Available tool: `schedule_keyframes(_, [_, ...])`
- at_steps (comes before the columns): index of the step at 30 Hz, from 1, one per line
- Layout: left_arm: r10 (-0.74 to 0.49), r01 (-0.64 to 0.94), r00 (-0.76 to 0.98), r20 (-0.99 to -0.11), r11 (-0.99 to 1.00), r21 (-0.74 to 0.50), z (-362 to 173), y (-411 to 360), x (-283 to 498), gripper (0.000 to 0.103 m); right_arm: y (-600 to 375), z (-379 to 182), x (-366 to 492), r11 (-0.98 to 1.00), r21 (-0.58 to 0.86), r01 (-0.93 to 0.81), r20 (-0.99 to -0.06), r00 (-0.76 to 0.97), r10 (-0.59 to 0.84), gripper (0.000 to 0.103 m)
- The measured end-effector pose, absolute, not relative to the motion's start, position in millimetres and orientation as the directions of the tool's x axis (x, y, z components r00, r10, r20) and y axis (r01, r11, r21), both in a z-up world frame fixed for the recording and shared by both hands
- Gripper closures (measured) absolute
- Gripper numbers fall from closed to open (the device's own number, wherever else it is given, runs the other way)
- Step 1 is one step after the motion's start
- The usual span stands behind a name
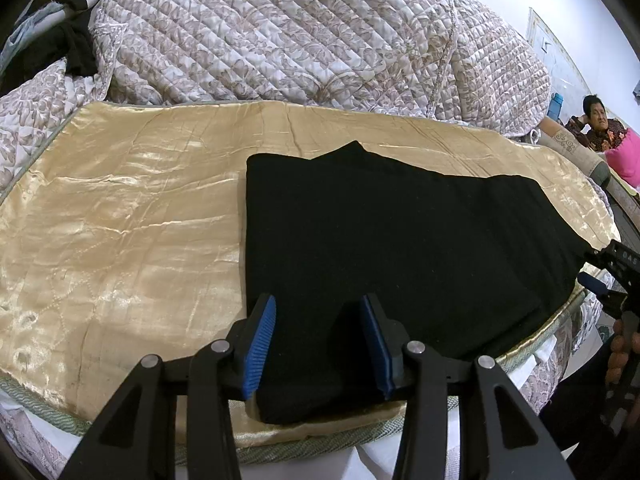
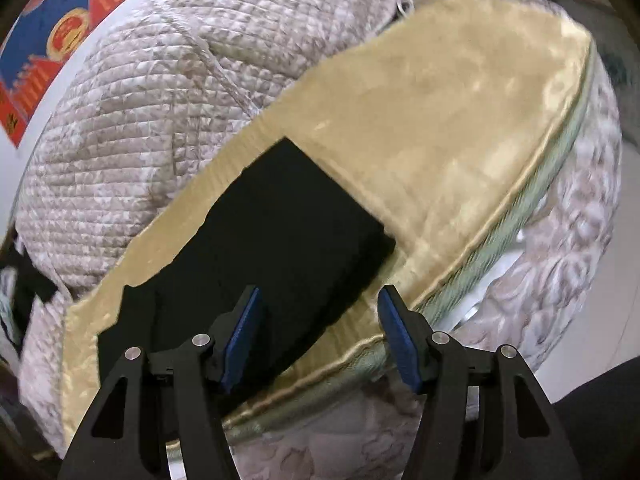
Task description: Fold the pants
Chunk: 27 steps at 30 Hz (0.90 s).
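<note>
One pair of black pants, already partly folded, was seen lying on the gold satin bed cover toward the bed's near right edge, its long axis running along that edge. The left gripper was held spread over its left end; the right gripper was spread at the opposite end, equally near.

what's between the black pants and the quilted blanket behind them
Only a bare strip of the gold satin cover separates the black pants from the quilted blanket, clearest in the left wrist view.
</note>
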State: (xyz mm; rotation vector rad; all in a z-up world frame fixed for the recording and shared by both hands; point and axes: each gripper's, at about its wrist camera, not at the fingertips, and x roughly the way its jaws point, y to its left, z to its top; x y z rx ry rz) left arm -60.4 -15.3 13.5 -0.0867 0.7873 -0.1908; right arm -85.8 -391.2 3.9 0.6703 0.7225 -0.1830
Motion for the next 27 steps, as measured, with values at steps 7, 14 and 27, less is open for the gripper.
schedule_keyframes(7, [-0.205,0.139,0.690,-0.694,0.979,-0.151,13.6,-14.9,-62.3,0.055,-398.7,3.4,-70.9,0.743,0.557,0.372,-0.632,0.770,0.087,0.042])
schedule_keyframes(14, [-0.206,0.137,0.689,-0.695,0.979,-0.154,13.1,-14.3,-62.7,0.055,-412.5,-4.2,-52.3,0.721,0.564,0.403,-0.648,0.757,0.084,0.064])
schedule_keyframes(27, [-0.146,0.006,0.729,-0.669,0.978,-0.207,39.1,22.0,-58.1,0.055,-356.1,85.5,-35.1,0.826,0.558,0.078,-0.498,0.828,0.258,0.082])
